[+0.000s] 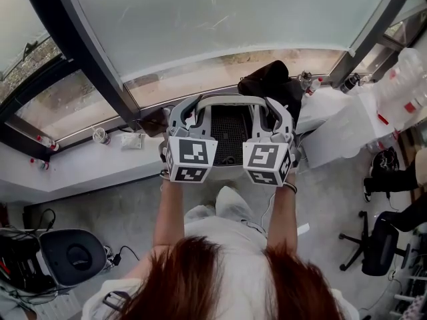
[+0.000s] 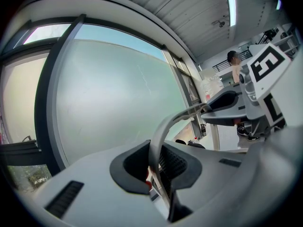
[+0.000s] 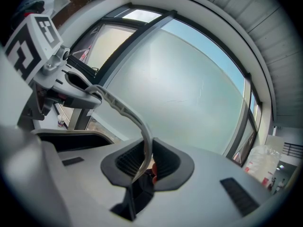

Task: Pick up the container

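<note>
The person stretches both forearms forward, side by side, and the two tools point almost level toward the window glass [image 1: 220, 19]. The left forearm [image 1: 170, 212] and the right forearm [image 1: 283, 215] are nearly parallel, with the marker cubes just above the wrists.

The left gripper [image 2: 158, 169] is clenched on the thin grey rim of the container [image 1: 227, 100]; in the left gripper view the rim stands on edge between the two dark pads and both pads press on it. The right gripper [image 3: 144, 167] is clamped in the same way on the opposite side of the same rim, which bends from one tool across to the other.

The container hangs in the air between the two grippers, in front of the window and over the edge of the white sill [image 1: 80, 162]. It is grey, with curved walls, and its inside shows a dark perforated surface. Whether something lies in it I cannot tell.

On the sill, just behind the container, a black bag [image 1: 270, 82] rests.
</note>
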Demonstrator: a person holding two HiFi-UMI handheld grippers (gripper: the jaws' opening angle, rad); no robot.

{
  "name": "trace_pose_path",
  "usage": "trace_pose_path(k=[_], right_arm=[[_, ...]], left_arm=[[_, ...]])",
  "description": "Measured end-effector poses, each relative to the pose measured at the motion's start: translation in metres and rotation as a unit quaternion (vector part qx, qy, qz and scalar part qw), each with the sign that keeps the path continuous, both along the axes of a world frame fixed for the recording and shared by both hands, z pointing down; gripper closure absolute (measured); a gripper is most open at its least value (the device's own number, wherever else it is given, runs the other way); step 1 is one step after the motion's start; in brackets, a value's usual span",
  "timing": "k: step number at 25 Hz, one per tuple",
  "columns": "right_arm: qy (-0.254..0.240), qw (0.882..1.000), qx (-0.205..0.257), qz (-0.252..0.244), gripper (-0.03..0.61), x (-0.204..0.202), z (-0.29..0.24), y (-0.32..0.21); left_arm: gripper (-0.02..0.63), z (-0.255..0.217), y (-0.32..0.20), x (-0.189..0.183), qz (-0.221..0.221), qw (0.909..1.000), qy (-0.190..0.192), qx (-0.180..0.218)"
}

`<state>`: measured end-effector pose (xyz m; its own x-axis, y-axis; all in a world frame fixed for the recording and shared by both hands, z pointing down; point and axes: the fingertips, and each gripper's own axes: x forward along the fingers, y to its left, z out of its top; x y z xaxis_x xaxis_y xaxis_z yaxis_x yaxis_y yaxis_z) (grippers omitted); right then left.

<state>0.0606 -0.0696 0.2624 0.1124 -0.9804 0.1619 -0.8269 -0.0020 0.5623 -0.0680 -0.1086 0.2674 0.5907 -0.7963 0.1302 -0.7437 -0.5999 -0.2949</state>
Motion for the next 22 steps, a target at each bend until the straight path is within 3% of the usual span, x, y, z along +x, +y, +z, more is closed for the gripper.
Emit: trace_pose_path(k=[22], right_arm=[[-0.004, 0.999, 0.005, -0.046, 0.512, 0.031, -0.025, 0.020]], left_arm=[[0.566, -0.029, 0.019, 0.031, -0.036, 0.9992, -0.002, 0.016]])
